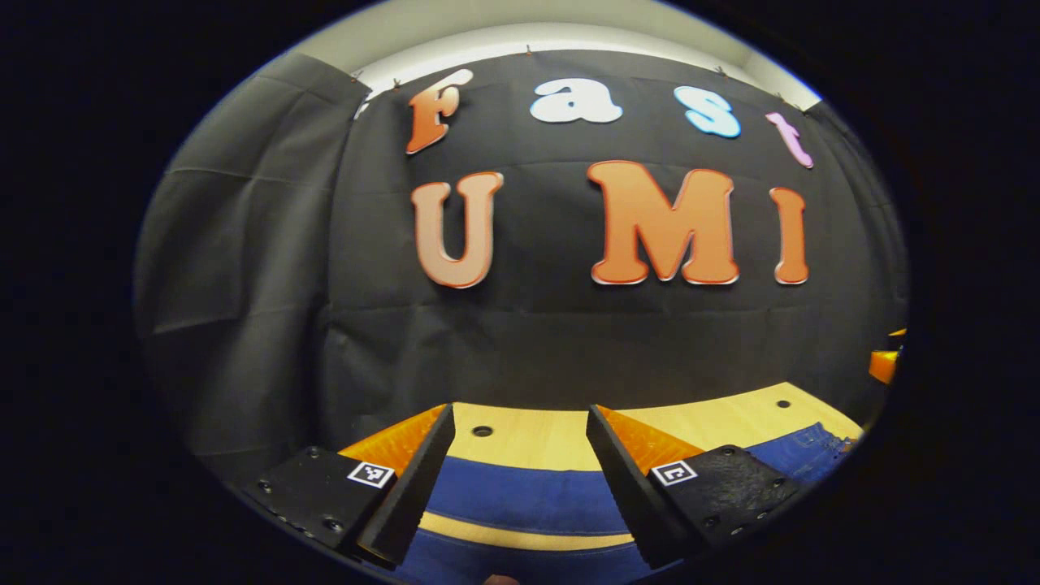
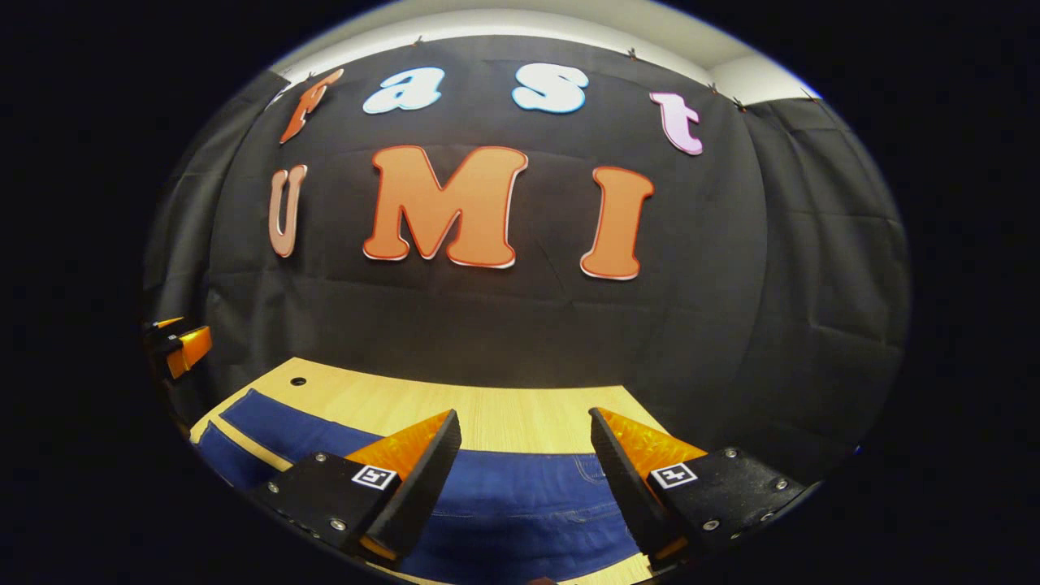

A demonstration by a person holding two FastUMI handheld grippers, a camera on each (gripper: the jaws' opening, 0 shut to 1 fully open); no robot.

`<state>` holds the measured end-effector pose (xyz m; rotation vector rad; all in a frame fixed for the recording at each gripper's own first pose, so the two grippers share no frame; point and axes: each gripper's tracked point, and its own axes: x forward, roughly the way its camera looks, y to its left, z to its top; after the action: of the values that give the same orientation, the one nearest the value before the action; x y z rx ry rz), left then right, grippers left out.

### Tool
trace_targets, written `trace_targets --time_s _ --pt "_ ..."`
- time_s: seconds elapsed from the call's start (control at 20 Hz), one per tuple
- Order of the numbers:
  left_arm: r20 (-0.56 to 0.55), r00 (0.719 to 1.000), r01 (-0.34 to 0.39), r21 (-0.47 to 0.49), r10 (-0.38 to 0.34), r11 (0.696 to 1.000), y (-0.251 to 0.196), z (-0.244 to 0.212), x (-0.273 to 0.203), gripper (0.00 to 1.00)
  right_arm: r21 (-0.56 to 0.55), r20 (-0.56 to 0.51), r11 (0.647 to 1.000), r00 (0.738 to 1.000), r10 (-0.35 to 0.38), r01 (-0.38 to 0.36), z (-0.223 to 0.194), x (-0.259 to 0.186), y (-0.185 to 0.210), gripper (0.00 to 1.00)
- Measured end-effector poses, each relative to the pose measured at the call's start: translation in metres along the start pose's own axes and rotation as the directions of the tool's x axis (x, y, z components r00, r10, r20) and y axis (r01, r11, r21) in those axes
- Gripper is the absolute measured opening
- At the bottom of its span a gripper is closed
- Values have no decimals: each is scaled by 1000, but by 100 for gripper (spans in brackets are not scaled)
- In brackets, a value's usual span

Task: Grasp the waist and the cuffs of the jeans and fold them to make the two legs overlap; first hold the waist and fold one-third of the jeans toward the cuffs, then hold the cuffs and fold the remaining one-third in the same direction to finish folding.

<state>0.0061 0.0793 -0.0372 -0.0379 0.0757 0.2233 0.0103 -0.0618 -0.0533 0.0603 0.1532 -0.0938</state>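
In the left gripper view, the left gripper (image 1: 520, 455) hangs above the table (image 1: 536, 435) with its two fingers spread wide apart and nothing between them. Below and beyond the fingertips lie the jeans (image 1: 520, 496), spread flat on the light wooden top. Two bands of blue cloth run across the view with a thin strip of bare wood showing between them, so the two legs lie side by side, just apart. The cloth reaches away to the right, where stitching and a hem show near the table's far right edge (whether that end is the waist or the cuffs is hard to tell here). A few small dark holes dot the wood beyond the jeans. At the far right edge of this view, part of the other gripper shows, above the table.

In the right gripper view, the right gripper (image 2: 524, 451) is likewise held wide open above the jeans (image 2: 520, 504), gripping nothing. Here the blue cloth passes under both fingers, with seams and a curved line of stitching visible between them and toward the right finger. To the left the jeans split into two bands with a narrow line of wood between. The table (image 2: 504, 414) shows bare beyond the cloth, up to the black cloth wall (image 2: 520, 325). The left gripper's tip shows at the far left edge.
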Motion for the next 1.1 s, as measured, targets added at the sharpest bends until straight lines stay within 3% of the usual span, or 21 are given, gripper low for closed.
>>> trace_targets --time_s 0.3,0.45,0.6,1.0,1.1 --pt "-125 986 -115 -42 109 993 61 -44 -5 100 174 -214 983 976 -27 65 -64 10 -46 98" --pt "-186 972 -155 -40 146 987 92 -65 -5 99 171 -277 979 959 -62 113 -81 14 -68 98" --pt "-258 953 -183 -62 161 981 122 -87 -7 99 205 -346 971 937 -49 126 -104 10 -80 97" --pt "-495 851 -293 -169 176 941 182 -170 -30 98 296 -501 937 865 -12 184 -155 10 -97 97" --pt "-551 811 -349 -180 199 920 197 -192 -34 98 323 -519 923 855 -11 209 -163 15 -103 98"
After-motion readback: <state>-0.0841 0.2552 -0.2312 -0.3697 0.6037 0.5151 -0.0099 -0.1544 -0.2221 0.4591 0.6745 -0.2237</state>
